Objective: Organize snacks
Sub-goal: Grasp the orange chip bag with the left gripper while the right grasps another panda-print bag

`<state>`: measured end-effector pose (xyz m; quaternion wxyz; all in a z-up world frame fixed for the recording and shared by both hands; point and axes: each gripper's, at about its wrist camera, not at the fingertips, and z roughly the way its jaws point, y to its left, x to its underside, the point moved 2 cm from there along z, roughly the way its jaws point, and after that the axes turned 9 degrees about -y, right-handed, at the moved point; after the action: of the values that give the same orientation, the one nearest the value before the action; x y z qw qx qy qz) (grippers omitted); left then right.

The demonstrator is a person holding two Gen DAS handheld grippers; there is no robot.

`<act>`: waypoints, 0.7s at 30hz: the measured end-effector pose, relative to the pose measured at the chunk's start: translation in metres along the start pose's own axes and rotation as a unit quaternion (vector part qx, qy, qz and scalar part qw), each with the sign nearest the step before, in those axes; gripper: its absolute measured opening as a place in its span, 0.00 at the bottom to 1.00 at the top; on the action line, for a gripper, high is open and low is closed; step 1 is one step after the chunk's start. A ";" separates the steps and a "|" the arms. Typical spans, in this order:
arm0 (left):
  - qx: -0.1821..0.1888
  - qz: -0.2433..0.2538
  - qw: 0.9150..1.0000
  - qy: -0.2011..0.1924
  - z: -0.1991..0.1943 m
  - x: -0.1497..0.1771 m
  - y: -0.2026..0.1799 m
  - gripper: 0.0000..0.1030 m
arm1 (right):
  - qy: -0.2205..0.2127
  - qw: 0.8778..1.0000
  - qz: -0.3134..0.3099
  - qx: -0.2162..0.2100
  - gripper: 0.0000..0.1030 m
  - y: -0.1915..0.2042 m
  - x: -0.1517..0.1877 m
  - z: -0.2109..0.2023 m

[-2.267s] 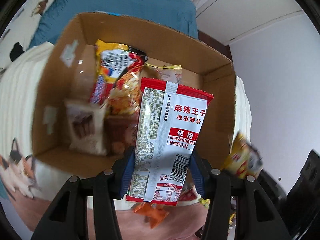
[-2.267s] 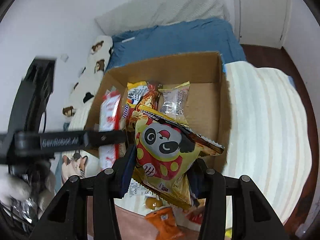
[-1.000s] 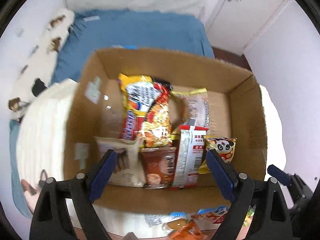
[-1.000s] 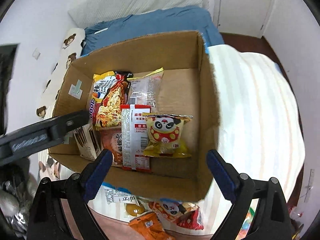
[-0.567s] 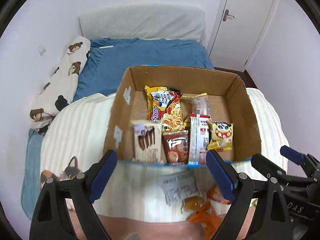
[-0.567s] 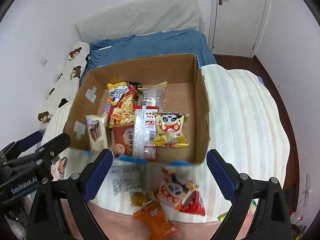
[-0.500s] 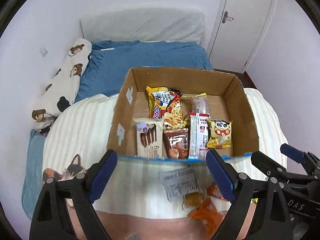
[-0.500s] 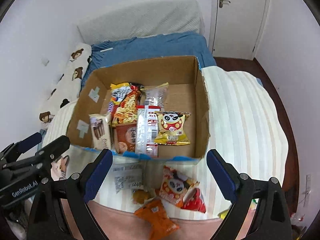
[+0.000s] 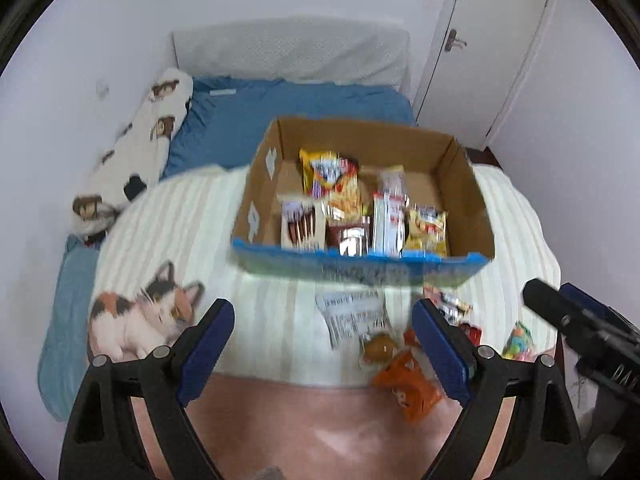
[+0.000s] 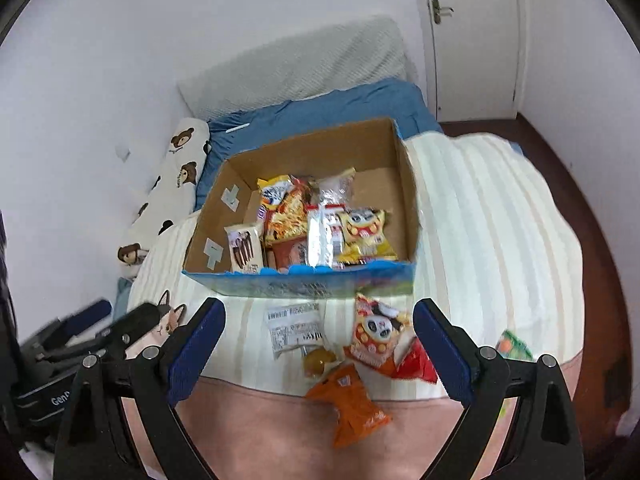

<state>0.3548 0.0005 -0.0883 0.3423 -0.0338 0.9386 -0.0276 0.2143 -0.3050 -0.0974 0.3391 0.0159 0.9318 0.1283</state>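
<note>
A cardboard box [image 9: 460, 184] [image 10: 404, 184] stands on the striped bed cover and holds several snack packs, among them a red-and-white packet [image 10: 324, 236] and a yellow panda packet [image 10: 366, 236]. Loose snacks lie in front of the box: a clear labelled pack [image 10: 294, 328], a red panda pack [image 10: 376, 332], an orange pack [image 10: 352, 404] and a round yellow sweet [image 10: 318, 358]. My left gripper [image 9: 322, 344] and right gripper [image 10: 318, 344] are both open and empty, held back above the loose snacks.
A striped cover with a cat print [image 9: 144, 320] covers the bed. A bear-print pillow [image 10: 176, 176] and blue sheet [image 9: 300, 104] lie behind the box. A closed door [image 10: 472, 40] is at the far right. A green pack [image 10: 514, 346] lies at the right.
Both grippers let go of their packets, the red-and-white one and the panda one, which now stand in the box. Both grippers opened and pulled back away from the box.
</note>
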 end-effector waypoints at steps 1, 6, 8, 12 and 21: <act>0.000 -0.003 1.000 0.014 0.007 0.007 -0.002 0.88 | 0.004 1.000 0.004 0.003 0.94 -0.006 0.004 0.002; 0.010 -0.042 0.994 0.100 0.057 0.052 -0.012 0.88 | 0.066 0.997 0.030 0.001 0.76 -0.044 0.039 0.028; 0.031 -0.071 0.986 0.148 0.083 0.071 -0.020 0.88 | 0.088 0.995 0.041 0.002 0.69 -0.060 0.055 0.038; 0.077 -0.110 0.961 0.241 0.130 0.106 -0.054 0.88 | 0.099 0.993 0.058 0.004 0.63 -0.086 0.069 0.046; 0.058 -0.111 0.943 0.309 0.199 0.133 -0.116 0.73 | 0.122 0.988 0.098 -0.011 0.65 -0.112 0.064 0.074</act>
<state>0.3865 -0.1314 -0.3169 0.0318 -0.1076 0.9853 -0.1288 0.2183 -0.3894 -0.2199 0.2092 0.0875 0.9586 0.1722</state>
